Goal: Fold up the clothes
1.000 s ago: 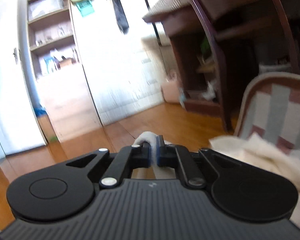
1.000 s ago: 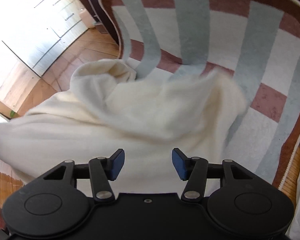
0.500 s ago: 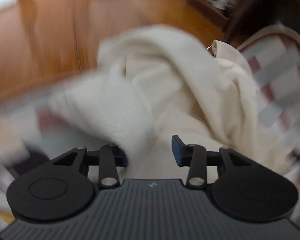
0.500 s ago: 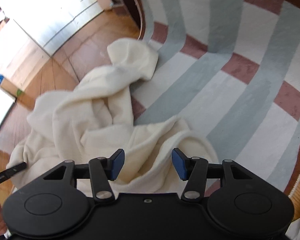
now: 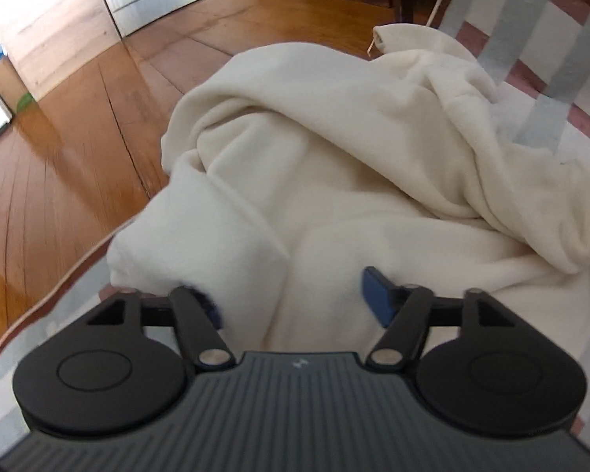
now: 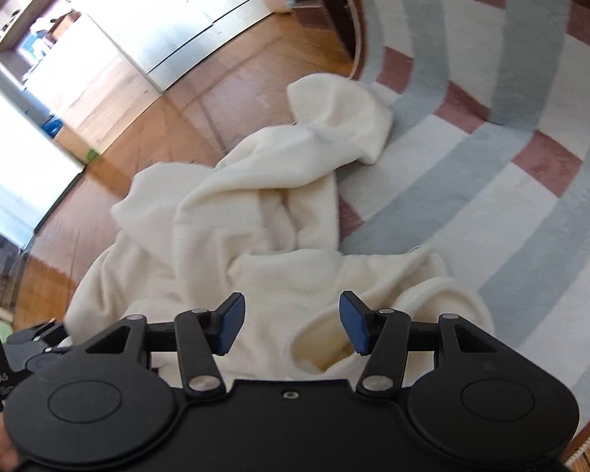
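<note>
Warm wooden floorboards (image 5: 78,126) run to pale cabinets (image 6: 200,27) along the far wall (bright daylight washes them out), with open shelves (image 6: 23,11) beyond and a striped rug (image 6: 491,181) underfoot.

The cream garment (image 5: 334,181) is soft, matt fleece-like cloth with a fine nap. The striped grey, white and red-brown rug (image 6: 511,181) is matt, short-piled textile. The brown wooden plank floor (image 5: 59,181) is glossy and reflective. The left tongs (image 5: 295,299) are matt black plastic with blue pads (image 5: 377,295) and bright metal pivot pins.
</note>
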`<state>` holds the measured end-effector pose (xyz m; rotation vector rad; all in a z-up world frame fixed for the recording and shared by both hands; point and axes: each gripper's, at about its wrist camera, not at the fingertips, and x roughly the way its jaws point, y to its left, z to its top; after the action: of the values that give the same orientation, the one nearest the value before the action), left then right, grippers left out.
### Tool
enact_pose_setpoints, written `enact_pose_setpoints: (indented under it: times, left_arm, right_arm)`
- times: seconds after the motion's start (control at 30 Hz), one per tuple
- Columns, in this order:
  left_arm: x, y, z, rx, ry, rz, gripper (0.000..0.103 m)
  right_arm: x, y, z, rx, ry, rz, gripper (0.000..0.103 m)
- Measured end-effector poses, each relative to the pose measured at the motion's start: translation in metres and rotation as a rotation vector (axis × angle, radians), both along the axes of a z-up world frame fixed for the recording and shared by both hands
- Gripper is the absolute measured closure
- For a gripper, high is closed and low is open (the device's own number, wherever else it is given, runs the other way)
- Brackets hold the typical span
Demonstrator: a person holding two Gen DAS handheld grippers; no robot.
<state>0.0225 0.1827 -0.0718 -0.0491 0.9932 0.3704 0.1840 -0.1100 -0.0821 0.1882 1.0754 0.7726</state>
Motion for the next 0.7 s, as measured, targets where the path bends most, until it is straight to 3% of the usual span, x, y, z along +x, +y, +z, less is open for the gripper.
enact_pose_setpoints:
  times: [0.1, 0.2, 0.23, 0.27, 0.37, 0.4, 0.43, 0.47, 0.53, 0.63, 0.7]
  left_arm:
    - [-0.001, 0.009, -0.016, -0.101, 0.048, 0.048, 0.023]
    - [0.004, 0.036, -0.034, -0.274, 0.041, 0.167, 0.018]
    - [0.005, 0.046, -0.040, -0.332, 0.035, 0.211, 0.014]
    - [0.008, 0.058, -0.051, -0.389, 0.037, 0.276, 0.004]
    - [0.004, 0.080, -0.076, -0.534, 0.014, 0.370, 0.005]
    - [0.006, 0.080, -0.073, -0.539, 0.003, 0.334, 0.045]
    - [0.008, 0.080, -0.069, -0.541, -0.007, 0.294, 0.070]
    - [0.012, 0.077, -0.062, -0.542, -0.009, 0.261, 0.078]
    - [0.011, 0.067, -0.043, -0.461, -0.033, 0.220, 0.082]
    - [0.000, 0.042, -0.001, -0.263, -0.120, 0.116, 0.083]
    - [-0.020, 0.038, 0.037, -0.208, -0.222, 0.124, 0.089]
  right_arm:
    - [-0.001, 0.003, -0.003, 0.059, 0.049, 0.031, 0.043]
    - [-0.009, 0.010, -0.005, 0.120, 0.097, 0.079, 0.044]
    - [-0.014, 0.016, -0.004, 0.101, 0.080, 0.103, 0.044]
    - [-0.019, 0.021, -0.003, 0.067, 0.048, 0.128, 0.044]
    - [-0.033, 0.034, -0.002, -0.030, -0.037, 0.188, 0.044]
    - [-0.035, 0.036, -0.003, -0.054, -0.052, 0.190, 0.044]
    - [-0.035, 0.035, -0.004, -0.070, -0.062, 0.185, 0.044]
    - [-0.034, 0.034, -0.006, -0.079, -0.066, 0.177, 0.044]
    - [-0.032, 0.031, -0.007, -0.103, -0.069, 0.147, 0.044]
    - [-0.028, 0.025, -0.007, -0.104, -0.068, 0.117, 0.044]
    - [-0.028, 0.019, -0.001, -0.093, -0.084, 0.110, 0.044]
